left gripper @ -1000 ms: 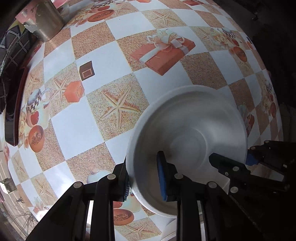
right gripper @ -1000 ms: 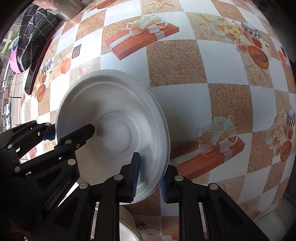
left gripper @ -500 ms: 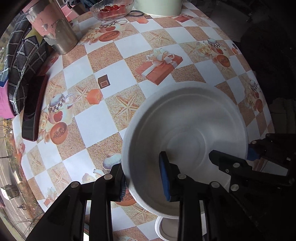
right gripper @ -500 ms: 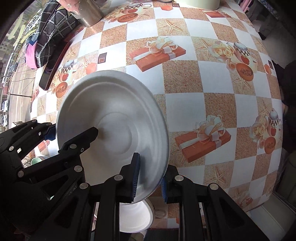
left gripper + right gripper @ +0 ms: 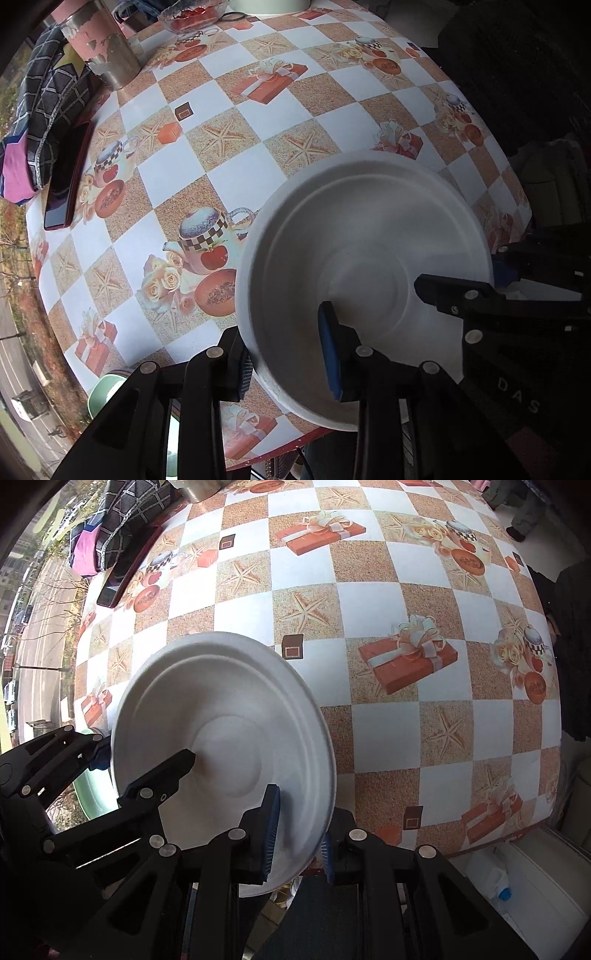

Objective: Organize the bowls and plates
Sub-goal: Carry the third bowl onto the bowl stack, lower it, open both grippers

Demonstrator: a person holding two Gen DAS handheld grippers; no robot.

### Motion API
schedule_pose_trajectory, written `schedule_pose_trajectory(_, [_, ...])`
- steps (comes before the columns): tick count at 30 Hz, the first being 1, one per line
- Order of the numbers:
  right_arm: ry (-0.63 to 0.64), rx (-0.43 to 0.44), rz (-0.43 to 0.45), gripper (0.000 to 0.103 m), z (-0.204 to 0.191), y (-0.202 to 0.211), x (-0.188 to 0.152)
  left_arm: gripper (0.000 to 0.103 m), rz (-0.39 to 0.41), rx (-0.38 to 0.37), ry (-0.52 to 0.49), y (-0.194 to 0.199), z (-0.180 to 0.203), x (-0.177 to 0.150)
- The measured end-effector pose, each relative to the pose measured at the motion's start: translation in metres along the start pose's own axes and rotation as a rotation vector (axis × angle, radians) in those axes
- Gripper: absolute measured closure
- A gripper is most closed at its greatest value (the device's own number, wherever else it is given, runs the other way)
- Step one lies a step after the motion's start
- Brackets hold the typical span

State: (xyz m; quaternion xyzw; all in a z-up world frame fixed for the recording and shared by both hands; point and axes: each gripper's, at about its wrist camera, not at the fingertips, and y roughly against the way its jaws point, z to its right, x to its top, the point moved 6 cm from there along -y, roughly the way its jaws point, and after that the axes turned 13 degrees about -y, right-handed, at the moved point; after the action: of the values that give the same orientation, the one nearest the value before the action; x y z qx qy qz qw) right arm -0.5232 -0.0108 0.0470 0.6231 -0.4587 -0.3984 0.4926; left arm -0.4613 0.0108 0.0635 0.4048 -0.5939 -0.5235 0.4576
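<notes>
One white plate [image 5: 369, 258] is held clear above the bench [image 5: 295, 110] near its front edge, gripped from opposite sides of its rim. The left gripper [image 5: 288, 362] has its fingers clenched on the plate's rim, one blue pad inside the dish and the other outside under the edge. The right gripper [image 5: 299, 830] likewise clamps the opposite rim between its blue pads, fingers drawn nearly together. The bench carries a checked oilcloth printed with starfish and gift boxes. At its far left lie a dark phone [image 5: 68, 177], a quilted checked cloth [image 5: 48, 107] and a metal cup [image 5: 107, 48]. A pale green bowl [image 5: 88, 790] shows below the bench edge.
</notes>
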Motion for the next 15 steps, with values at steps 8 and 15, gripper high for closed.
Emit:
schedule_pose_trajectory(8, [-0.032, 0.006, -0.014, 0.081, 0.006, 0.000, -0.015, 0.069, -0.004, -0.001, -0.042, 0.002, 0.013, -0.013])
schedule_pose_trajectory(15, [-0.041, 0.010, -0.034, 0.081, 0.008, -0.003, -0.023, 0.069, -0.015, -0.002, -0.053, 0.000, 0.016, -0.018])
